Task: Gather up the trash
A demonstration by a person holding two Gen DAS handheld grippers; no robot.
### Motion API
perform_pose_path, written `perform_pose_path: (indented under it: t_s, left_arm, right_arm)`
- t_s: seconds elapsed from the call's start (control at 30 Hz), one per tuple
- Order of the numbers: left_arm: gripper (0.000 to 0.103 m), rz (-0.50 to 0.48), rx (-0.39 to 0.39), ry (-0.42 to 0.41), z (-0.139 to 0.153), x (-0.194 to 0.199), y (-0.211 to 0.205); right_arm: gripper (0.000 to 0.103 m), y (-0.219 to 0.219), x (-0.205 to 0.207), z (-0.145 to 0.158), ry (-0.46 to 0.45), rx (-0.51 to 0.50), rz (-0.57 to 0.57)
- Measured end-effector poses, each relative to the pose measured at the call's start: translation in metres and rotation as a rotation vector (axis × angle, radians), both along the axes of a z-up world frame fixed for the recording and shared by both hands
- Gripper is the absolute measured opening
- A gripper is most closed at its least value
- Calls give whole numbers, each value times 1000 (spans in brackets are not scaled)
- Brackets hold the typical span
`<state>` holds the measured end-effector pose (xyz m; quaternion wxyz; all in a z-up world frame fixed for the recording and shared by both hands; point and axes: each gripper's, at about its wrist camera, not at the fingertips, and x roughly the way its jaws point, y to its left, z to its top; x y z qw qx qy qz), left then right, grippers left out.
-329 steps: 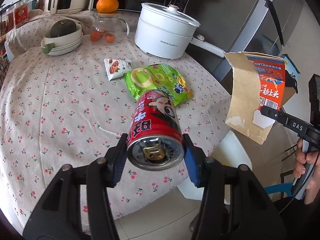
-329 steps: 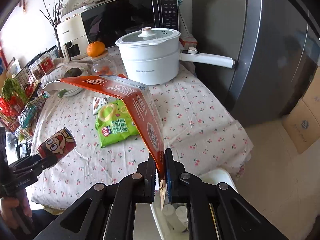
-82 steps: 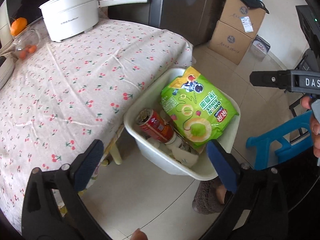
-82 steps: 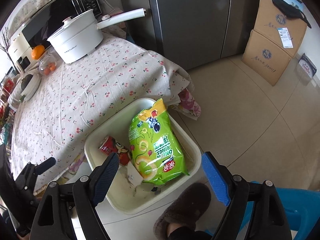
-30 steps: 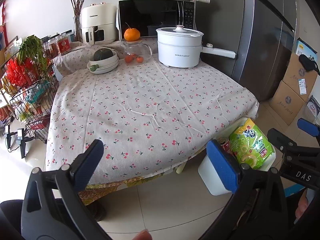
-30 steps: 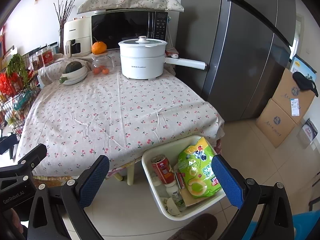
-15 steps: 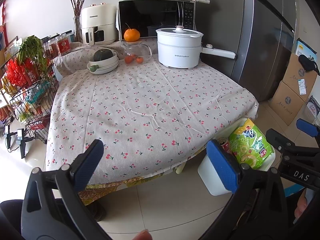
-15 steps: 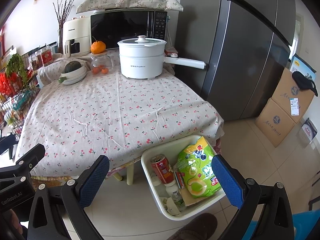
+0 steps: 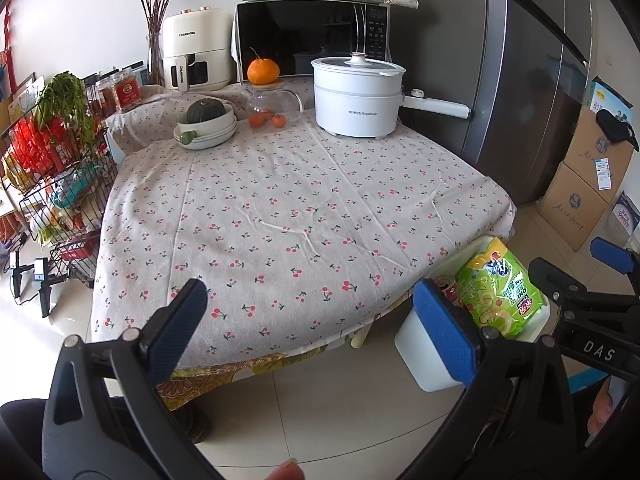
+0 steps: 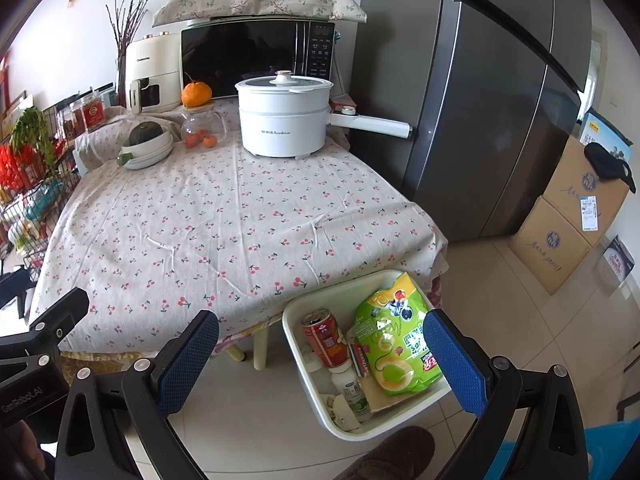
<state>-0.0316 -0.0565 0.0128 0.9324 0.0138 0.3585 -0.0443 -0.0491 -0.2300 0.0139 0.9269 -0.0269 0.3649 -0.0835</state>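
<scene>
Our left gripper point(image 9: 306, 312) and right gripper point(image 10: 320, 354) are both wide open and empty now. The red can point(image 10: 325, 338) and green chip bag point(image 10: 394, 350) have gone into the white bin point(image 10: 308, 390) by the table's point(image 10: 224, 220) front corner, so the trash looks collected, we think.

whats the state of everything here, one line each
left claw: open, empty
right claw: open, empty
white bin: on floor, holding trash
red can: in bin, opened
green chip bag: in bin, on top
white pot: lid on
microwave: door shut
</scene>
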Motion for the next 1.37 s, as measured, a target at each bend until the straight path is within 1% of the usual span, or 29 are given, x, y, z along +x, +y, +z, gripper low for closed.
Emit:
perform_pose_path:
  t_s: [0.9, 1.23, 1.37]
  left_arm:
    - [102, 17, 4, -4, 1, -3, -5]
    - [102, 17, 2, 13, -1, -3, -5]
    - [102, 24, -18, 18, 2, -1, 5]
  right_arm:
    - [103, 2, 0, 0, -2, -4, -2]
    - [103, 2, 0, 0, -1, -6, 1]
    - [103, 3, 2, -1, 1, 3, 8]
